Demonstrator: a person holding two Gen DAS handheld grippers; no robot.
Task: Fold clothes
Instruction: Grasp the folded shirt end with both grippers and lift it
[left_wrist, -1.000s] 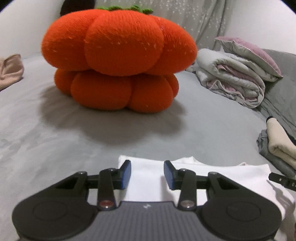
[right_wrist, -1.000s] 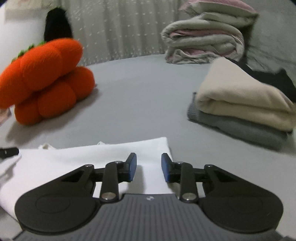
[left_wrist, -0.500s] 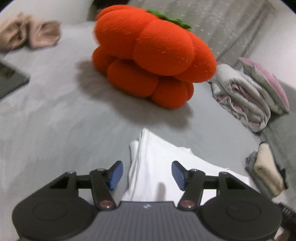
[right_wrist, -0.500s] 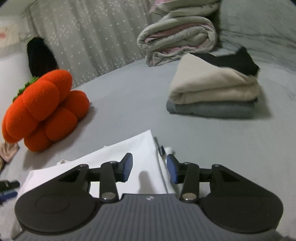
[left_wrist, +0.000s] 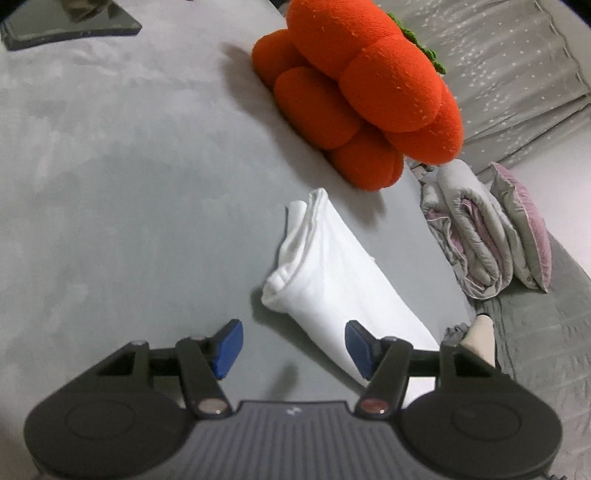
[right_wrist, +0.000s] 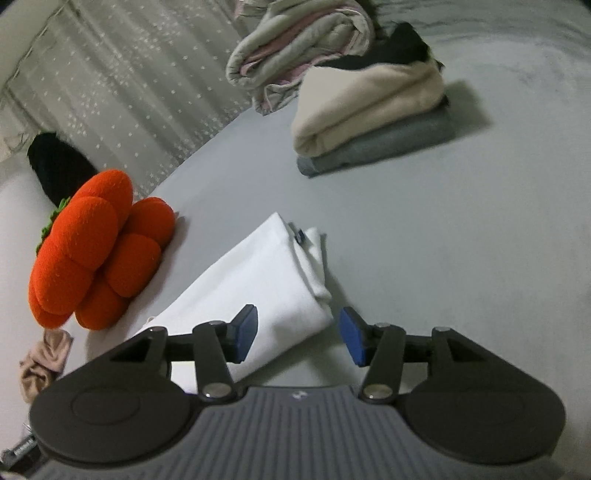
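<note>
A white garment lies folded into a long strip on the grey bed. My left gripper hovers open above the strip's near left end, nothing between its blue pads. In the right wrist view the same white garment runs from the orange cushion toward my right gripper. That gripper is open over the garment's right end, holding nothing. A small dark tag shows at the garment's far corner.
A big orange pumpkin cushion sits just beyond the garment. Folded beige and grey clothes are stacked to the right, a rolled quilt and pillow behind. A dark tablet lies far left, a crumpled pink cloth near the cushion.
Both grippers have opened wider, lifted and tilted away from the white garment. The garment now lies free on the bed as a folded strip.
</note>
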